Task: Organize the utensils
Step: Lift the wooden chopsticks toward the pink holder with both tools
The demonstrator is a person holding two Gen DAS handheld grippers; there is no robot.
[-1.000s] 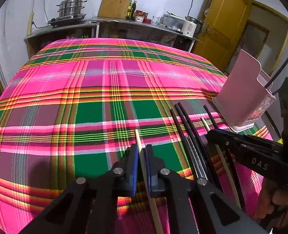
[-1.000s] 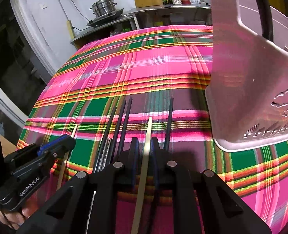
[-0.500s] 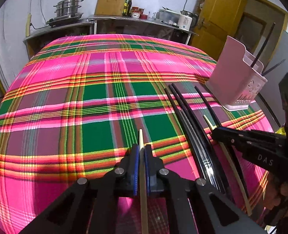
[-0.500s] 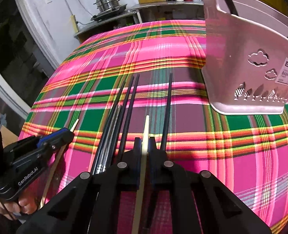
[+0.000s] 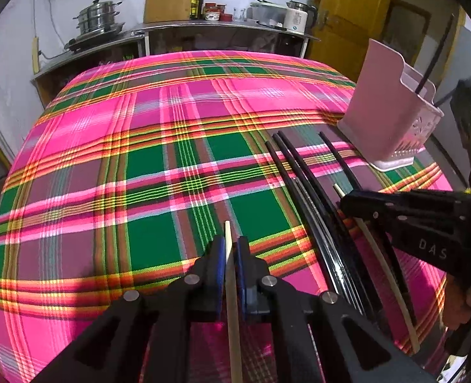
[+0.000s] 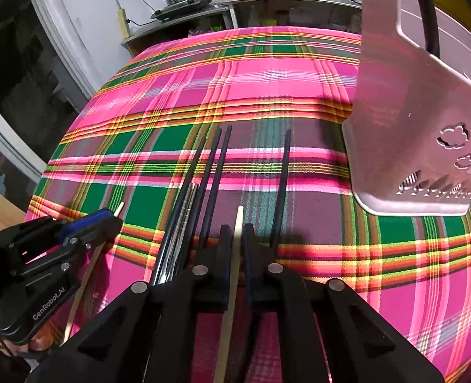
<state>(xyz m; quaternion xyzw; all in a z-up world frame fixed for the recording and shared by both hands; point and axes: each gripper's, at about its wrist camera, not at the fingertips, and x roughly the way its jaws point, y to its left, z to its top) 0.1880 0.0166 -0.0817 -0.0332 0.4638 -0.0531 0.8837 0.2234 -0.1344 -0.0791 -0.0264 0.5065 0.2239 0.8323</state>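
The left gripper (image 5: 230,249) has its blue-lined fingers (image 5: 220,255) pressed in on a pale wooden chopstick (image 5: 232,303), whose tip pokes just past the pads above the plaid tablecloth (image 5: 158,191). The right gripper (image 6: 237,236) pinches a second pale chopstick (image 6: 232,281) the same way, with almost no gap between its fingers (image 6: 224,242) (only the thin stick separates them).

Between the two grippers, a bundle of black chopsticks (image 6: 203,172) lies on the cloth with a few metal ones (image 6: 184,210) among them. One more black chopstick (image 6: 281,185) lies apart, just right of the right gripper's stick.

Further right stands the pink utensil holder (image 6: 407,121) on the cloth, well clear of both grippers, with dark chopsticks (image 5: 433,57) already leaning inside it. Behind the table, a steel counter (image 5: 222,27) carries a stacked steamer pot (image 5: 98,16) and bottles.
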